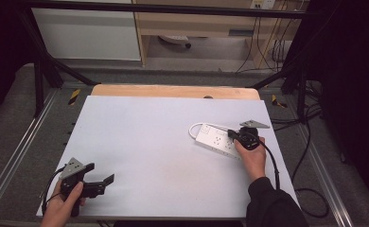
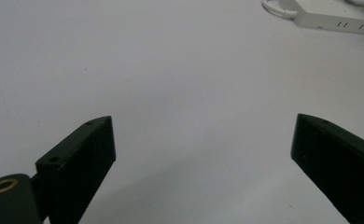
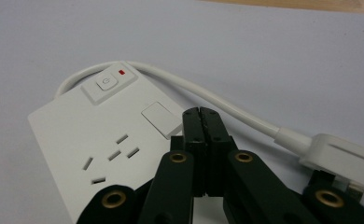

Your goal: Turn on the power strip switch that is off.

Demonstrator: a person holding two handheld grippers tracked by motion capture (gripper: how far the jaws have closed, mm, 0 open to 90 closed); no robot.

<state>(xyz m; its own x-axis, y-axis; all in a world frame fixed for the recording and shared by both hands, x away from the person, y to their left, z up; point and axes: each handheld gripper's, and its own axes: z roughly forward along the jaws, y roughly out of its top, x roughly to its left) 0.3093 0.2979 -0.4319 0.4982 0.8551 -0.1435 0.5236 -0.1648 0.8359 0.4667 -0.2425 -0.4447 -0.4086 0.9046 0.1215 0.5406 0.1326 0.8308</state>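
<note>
A white power strip [image 1: 213,139] lies on the right half of the white board [image 1: 154,142], its cable looped back beside it. My right gripper [image 1: 231,135] sits over the strip's near end. In the right gripper view its jaws are shut together with nothing between them, and the gripper [image 3: 202,113] tips rest at the strip's [image 3: 87,144] edge beside the cable [image 3: 213,98]. A power button [image 3: 106,83] with a red light [image 3: 122,72] lies further along. My left gripper [image 1: 100,173] is held open low at the front left, with bare board between its jaws [image 2: 201,135].
The white plug [image 3: 343,156] lies right of my right jaws. A wooden table edge [image 1: 173,91] shows behind the board. Black frame legs [image 1: 43,71] and floor cables [image 1: 310,156] flank the table.
</note>
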